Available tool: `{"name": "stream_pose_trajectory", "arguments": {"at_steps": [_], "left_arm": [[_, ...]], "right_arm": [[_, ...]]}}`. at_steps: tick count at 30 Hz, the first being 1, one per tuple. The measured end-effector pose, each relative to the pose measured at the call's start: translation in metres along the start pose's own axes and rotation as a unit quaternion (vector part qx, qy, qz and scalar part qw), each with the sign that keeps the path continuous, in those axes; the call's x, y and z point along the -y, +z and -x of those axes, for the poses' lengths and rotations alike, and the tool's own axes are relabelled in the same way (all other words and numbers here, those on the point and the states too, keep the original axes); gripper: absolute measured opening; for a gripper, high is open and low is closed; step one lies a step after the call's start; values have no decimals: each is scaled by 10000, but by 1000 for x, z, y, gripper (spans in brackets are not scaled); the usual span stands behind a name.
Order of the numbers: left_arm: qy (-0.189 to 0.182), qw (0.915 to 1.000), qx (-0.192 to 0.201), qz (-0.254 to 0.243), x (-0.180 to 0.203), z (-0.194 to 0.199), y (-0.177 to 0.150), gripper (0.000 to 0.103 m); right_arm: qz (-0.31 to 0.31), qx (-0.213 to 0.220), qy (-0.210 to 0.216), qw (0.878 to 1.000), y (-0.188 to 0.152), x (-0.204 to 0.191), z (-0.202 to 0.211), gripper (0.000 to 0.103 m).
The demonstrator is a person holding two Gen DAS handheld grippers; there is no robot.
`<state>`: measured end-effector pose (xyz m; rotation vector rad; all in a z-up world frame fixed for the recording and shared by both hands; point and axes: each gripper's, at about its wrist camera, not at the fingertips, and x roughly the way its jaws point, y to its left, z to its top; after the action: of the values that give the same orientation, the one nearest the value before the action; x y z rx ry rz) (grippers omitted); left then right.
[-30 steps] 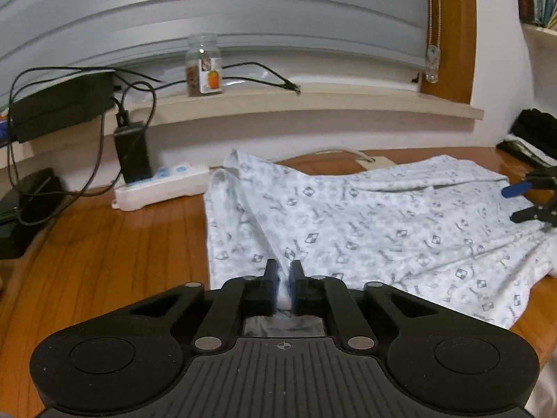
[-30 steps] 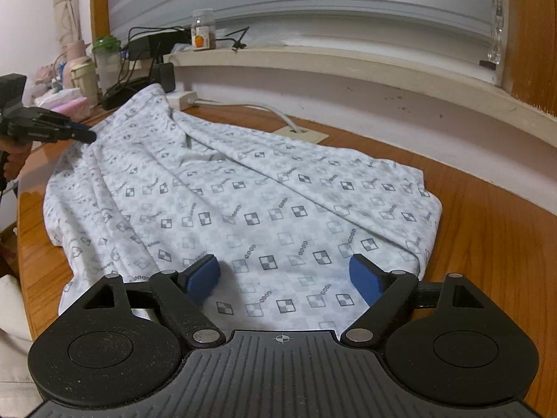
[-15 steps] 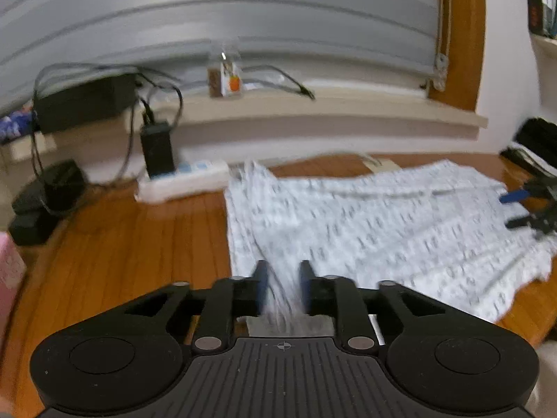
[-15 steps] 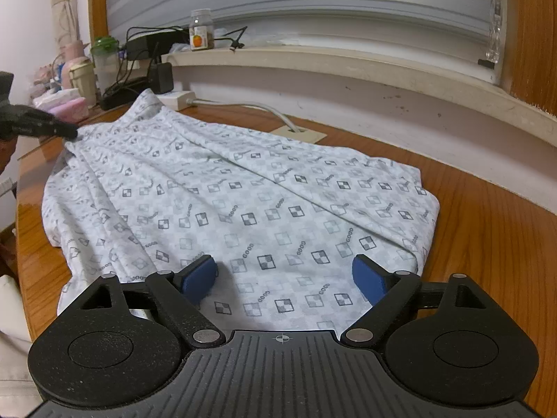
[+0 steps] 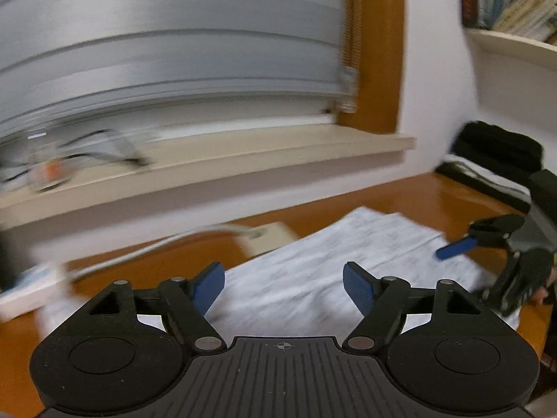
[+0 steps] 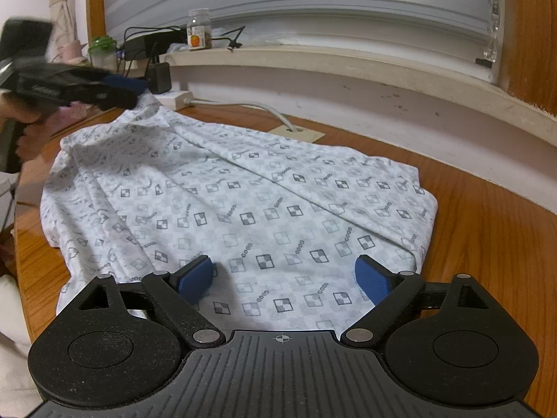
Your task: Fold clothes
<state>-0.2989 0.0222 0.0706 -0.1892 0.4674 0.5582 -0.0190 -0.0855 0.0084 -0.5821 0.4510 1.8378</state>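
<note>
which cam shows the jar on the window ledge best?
Right wrist: the jar stands sharp on the window ledge, lid and orange label readable. Left wrist shows only a motion-blurred smear of it at far left.

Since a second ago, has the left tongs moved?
Yes. In the right wrist view the left tongs have gone up and toward the sill, off the shirt, jaws opening and empty.
</note>
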Motion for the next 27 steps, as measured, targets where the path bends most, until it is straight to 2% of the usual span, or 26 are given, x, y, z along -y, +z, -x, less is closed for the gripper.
{"name": "stream_pose_trajectory", "arguments": {"at_steps": [3,6,8,11,15,19,25,27], "left_arm": [[-448,9988,-135,-162,26,-43,21,78],[-819,9955,-278,-377,49,-83,38,77],[-949,9934,-410,-488,63,-106,46,75],[-1076,9904,-533,-680,82,-132,54,75],[-1201,9868,-622,-896,101,-152,59,76],[-1215,9847,-750,-997,112,-167,60,77],[-1130,9834,-891,-1102,118,-181,58,78],[-1101,9837,-903,-1102,117,-184,56,78]], "right_arm": [[47,24,-97,9999,-1,-2,3,89],[149,260,-301,9991,-12,-9,23,85],[74,375,-351,9987,-24,-11,40,65],[97,442,-511,9977,-44,-14,62,55],[225,500,-583,9968,-57,-21,82,55],[468,519,-715,9950,-64,-33,85,54],[914,562,-982,9894,-70,-56,84,37],[1004,538,-994,9885,-71,-59,85,35]]}}
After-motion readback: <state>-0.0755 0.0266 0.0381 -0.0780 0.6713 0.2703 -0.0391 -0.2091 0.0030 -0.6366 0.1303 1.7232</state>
